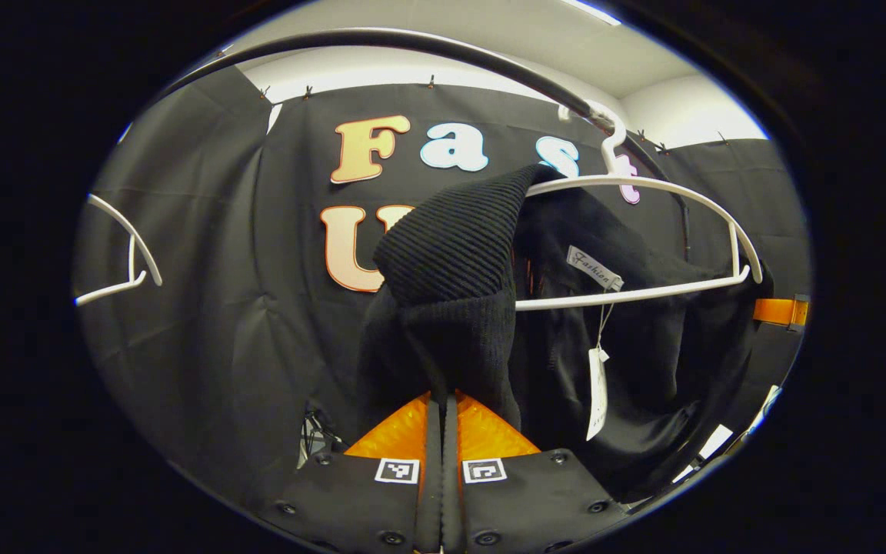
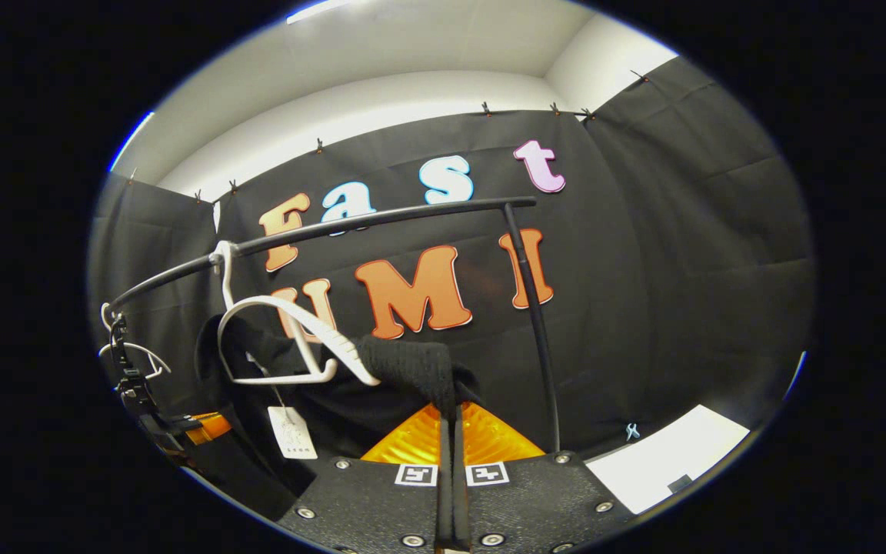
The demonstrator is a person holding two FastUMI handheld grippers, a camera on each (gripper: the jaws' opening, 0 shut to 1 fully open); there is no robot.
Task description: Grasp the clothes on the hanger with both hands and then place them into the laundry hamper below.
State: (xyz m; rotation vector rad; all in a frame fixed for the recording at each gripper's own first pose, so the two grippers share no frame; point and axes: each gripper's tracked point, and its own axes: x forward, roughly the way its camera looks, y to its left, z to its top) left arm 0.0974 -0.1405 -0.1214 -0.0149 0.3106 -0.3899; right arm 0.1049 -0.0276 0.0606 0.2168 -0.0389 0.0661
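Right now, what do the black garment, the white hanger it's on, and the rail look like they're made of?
The black garment looks like a ribbed knit, probably wool or acrylic: fine parallel ridges, matte surface. The white hanger looks like smooth moulded plastic, though coated metal is possible: even gloss, uniform thin bars. The rail looks like a dark painted or coated metal tube: slim, rigid, with a faint sheen.

We log: left gripper (image 1: 443,400) pinching black knit garment (image 1: 451,254), half off white hanger (image 1: 643,231) on black rail (image 1: 412,42); paper tag (image 1: 597,392) dangling.
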